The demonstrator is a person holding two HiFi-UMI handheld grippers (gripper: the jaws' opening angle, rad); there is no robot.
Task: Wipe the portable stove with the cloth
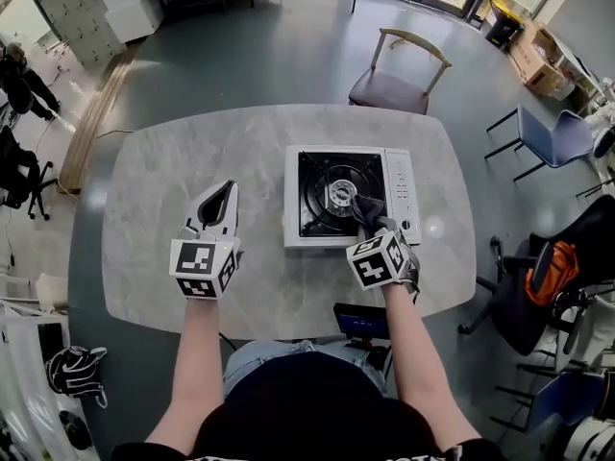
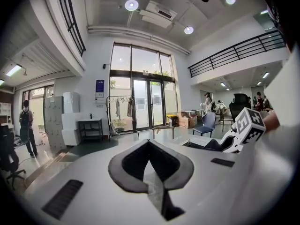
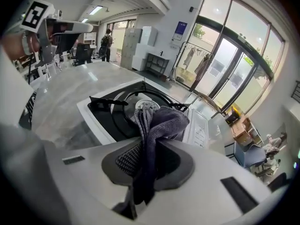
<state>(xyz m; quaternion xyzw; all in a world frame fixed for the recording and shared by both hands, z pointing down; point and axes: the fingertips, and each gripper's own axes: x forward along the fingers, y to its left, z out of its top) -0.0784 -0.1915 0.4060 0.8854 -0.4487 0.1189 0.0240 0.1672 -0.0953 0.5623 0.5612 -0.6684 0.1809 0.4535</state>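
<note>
Right claw (image 1: 373, 221) clamps cloth (image 1: 363, 207) over stove (image 1: 402, 192), bench centre. Wiping looks just under way, most of the surface left. Left claw (image 1: 224, 198) closed, empty.

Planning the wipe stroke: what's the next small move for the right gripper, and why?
Probably drag the cloth leftward across the portable stove's black top. The right gripper has its jaws shut on the cloth, bunched by the burner at its right; most of the top lies to the left.

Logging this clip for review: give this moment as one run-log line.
right tool: shut on cloth, over stove | left tool: shut, empty, left of stove, over table
</note>
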